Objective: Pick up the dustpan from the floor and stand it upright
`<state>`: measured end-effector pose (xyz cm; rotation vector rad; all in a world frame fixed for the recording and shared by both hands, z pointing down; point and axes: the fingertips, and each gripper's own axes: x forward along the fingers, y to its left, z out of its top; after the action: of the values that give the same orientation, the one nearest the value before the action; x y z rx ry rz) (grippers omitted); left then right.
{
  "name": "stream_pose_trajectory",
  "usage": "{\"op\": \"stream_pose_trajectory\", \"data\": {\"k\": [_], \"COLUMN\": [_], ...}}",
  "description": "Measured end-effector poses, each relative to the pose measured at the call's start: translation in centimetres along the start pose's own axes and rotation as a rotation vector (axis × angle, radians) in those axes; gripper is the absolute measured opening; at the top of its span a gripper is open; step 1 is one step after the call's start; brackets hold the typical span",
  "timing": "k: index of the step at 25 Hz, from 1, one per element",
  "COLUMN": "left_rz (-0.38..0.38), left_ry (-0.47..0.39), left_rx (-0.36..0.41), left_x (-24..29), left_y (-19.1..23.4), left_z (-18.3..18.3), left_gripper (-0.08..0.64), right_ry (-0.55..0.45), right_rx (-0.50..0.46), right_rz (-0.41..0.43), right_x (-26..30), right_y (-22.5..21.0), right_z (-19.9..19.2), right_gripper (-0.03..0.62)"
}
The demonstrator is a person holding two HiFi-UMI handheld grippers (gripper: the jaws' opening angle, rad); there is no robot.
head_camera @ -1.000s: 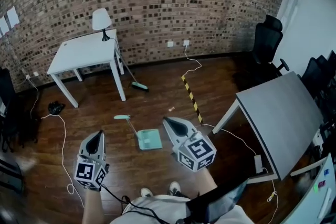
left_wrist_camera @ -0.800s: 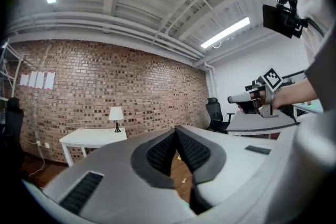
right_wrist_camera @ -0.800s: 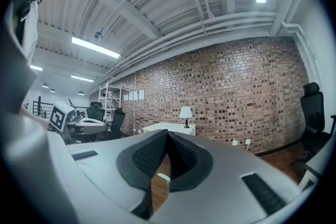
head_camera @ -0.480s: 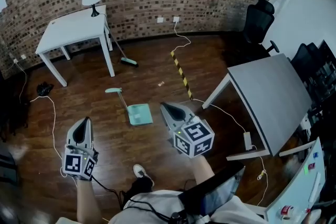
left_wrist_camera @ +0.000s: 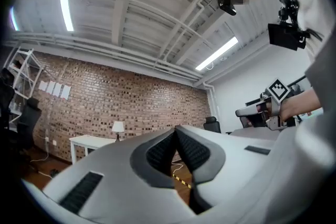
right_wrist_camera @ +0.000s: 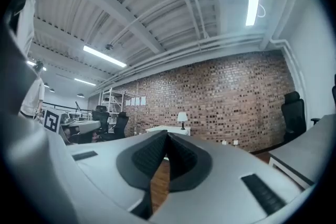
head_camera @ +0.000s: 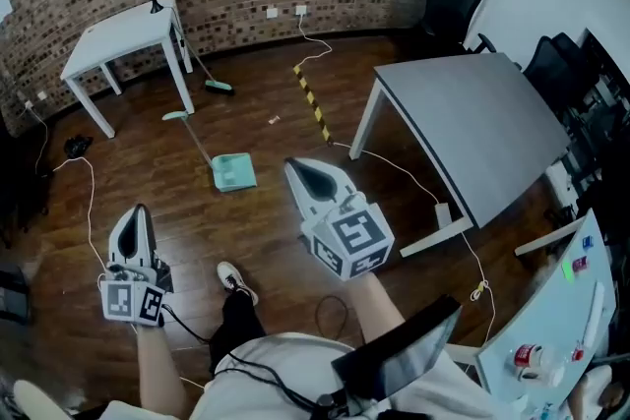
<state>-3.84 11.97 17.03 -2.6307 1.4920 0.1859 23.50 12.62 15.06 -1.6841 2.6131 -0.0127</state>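
Dustpan (head_camera: 232,171) lies flat on the wooden floor (head_camera: 266,241) in the head view, its long handle (head_camera: 197,139) angled toward the white bench (head_camera: 118,39). The left claw (head_camera: 139,215) and right claw (head_camera: 298,170) hang clear of it. Left gripper view: pads clenched together, nothing between them. Right gripper view: likewise clenched and empty.
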Motion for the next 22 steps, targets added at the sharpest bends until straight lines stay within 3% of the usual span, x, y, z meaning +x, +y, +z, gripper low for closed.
{"op": "stream_pose_trajectory", "data": {"k": [5,9,15,22], "left_rz": [0.013,-0.005,-0.048,-0.069], "left_ry": [0.066,0.091,0.096,0.116], "left_rx": [-0.013,0.022,0.037,0.048], "left_x": [-6.8,-10.0,-13.2,-15.0], "left_y": [-9.7,-14.3,-16.8,-15.3], "left_z": [0.3,1.6,3.3,4.1], "left_gripper": [0.000,0.002,0.003,0.003], "right_ry": [0.010,0.044,0.021,-0.023], "right_rx": [0.029,0.054,0.113,0.102], "right_rz": [0.021,0.034,0.084,0.096], "right_x": [-11.3,-17.0,-20.3,-19.9], "right_y": [0.8,2.6,6.2,10.1], "right_z": [0.4,-0.3,0.1,1.6], "right_gripper": [-0.015,-0.015,-0.014,-0.015]}}
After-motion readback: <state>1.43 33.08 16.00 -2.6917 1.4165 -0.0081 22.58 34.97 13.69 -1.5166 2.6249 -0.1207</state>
